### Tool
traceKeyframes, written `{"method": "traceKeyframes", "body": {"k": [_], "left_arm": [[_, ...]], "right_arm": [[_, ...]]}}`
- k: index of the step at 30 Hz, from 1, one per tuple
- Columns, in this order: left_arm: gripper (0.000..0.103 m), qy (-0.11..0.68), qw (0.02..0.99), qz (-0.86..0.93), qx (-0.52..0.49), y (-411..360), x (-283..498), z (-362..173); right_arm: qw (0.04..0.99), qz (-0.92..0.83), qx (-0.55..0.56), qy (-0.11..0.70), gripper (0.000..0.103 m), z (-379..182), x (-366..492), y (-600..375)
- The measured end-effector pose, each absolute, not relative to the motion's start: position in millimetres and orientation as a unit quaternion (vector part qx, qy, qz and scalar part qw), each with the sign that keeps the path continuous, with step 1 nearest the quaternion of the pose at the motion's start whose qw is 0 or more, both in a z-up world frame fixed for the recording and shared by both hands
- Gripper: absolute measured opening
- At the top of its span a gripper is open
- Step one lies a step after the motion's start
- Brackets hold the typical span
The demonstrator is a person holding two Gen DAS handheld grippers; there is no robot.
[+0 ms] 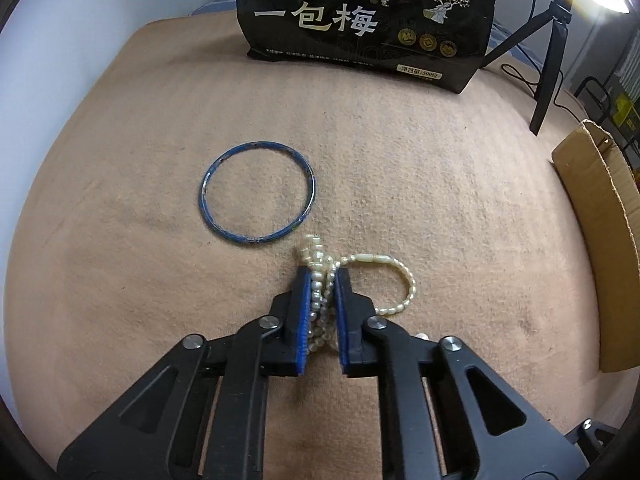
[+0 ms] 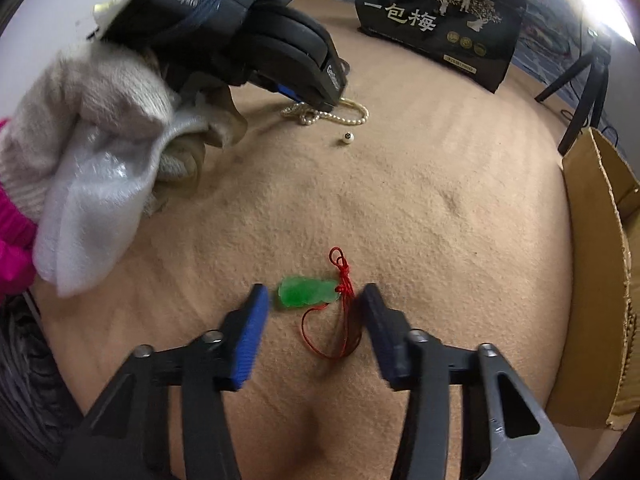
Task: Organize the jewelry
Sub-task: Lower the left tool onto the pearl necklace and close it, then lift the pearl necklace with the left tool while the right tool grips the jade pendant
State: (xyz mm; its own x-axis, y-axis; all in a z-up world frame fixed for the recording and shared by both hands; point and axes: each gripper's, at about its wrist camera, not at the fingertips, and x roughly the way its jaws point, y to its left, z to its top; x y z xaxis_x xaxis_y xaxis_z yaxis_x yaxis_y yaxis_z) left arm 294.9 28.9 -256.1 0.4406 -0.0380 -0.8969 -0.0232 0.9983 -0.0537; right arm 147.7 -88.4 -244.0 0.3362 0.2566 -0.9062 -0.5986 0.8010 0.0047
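barely started, nothing in the box (image 1: 596,216) yet. left claw (image 1: 322,280) clenched on pearl necklace (image 1: 320,300); right claw (image 2: 312,300) released, astride green pendant (image 2: 306,291). blue bangle (image 1: 256,194) & loose bead (image 2: 347,138) left on blanket (image 1: 440,160).

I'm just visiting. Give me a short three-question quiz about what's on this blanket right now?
1. True or false: the left gripper is shut on the pearls.
2. What lies between the right gripper's open jaws? A) bangle B) green pendant C) loose bead
3. Fill in: the bangle is ____ in colour.

Key: 1 true; 2 B; 3 blue.
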Motion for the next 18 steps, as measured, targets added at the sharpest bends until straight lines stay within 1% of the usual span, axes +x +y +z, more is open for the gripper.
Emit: {"method": "traceKeyframes", "body": {"k": [1, 8, 18], "left_arm": [[0.009, 0.529, 0.848, -0.005, -0.030, 30, 295, -256], [0.006, 0.530, 0.847, -0.014, -0.042, 33, 290, -247], [0.006, 0.499, 0.863, -0.035, -0.071, 43, 273, -205]], "right_arm": [[0.800, 0.267, -0.170, 0.509, 0.031, -244, 147, -89], [0.807, 0.272, -0.145, 0.504, 0.030, -232, 152, -95], [0.826, 0.268, -0.131, 0.478, 0.030, -201, 144, -104]]}}
